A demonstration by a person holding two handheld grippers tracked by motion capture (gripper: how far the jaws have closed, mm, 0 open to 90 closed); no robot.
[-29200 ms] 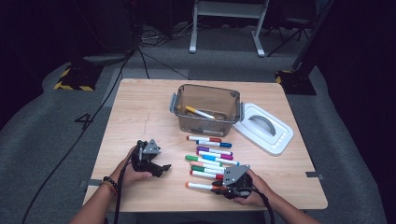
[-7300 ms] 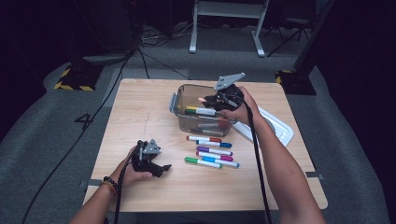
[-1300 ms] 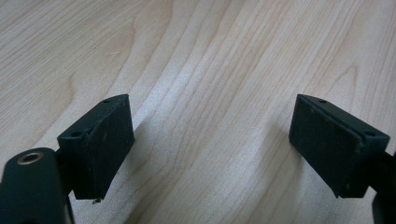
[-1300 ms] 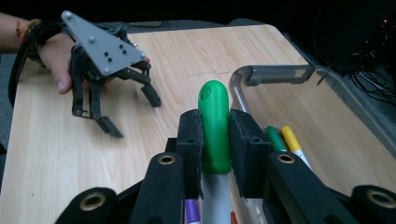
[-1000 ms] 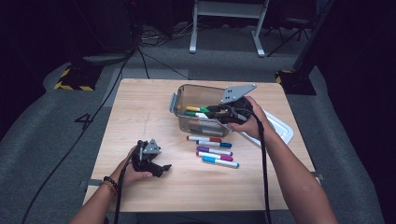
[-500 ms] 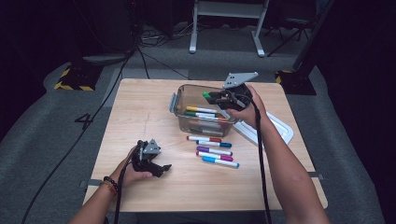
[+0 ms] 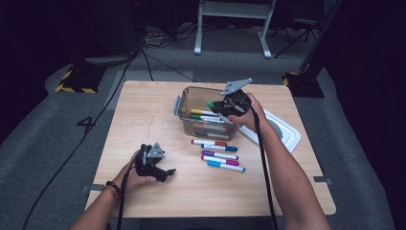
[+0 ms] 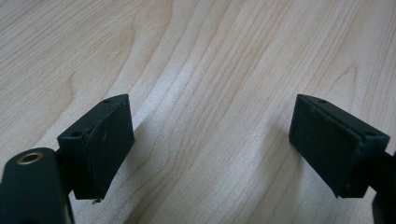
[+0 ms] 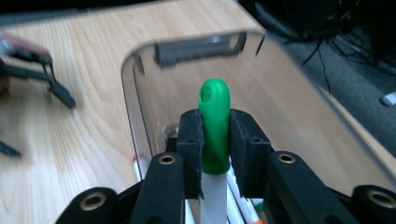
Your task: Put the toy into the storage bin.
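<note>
Right gripper [image 7: 221, 106] clamps a green-capped marker [image 9: 214, 128] above the clear bin [image 7: 187, 125] at upper center; 4 markers [image 7: 218, 154] lie on the counter [image 7: 143, 115]; left gripper [image 8: 210, 154] gapes wide.

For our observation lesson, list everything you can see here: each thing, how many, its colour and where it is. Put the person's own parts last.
Table: one, light wood, centre.
Storage box: one, clear brownish plastic, far middle of table, several markers inside.
Lid: one, white, right of box.
Loose markers: four, white barrels, caps red, blue, purple, light blue, on table before box.
Green-capped marker: one, clamped in right gripper over box.
Floor tape: yellow-black, far left floor.
Left gripper: black, jaws open, low over table.
Right gripper: black, over box.
Forearms: two, from bottom edge.
</note>
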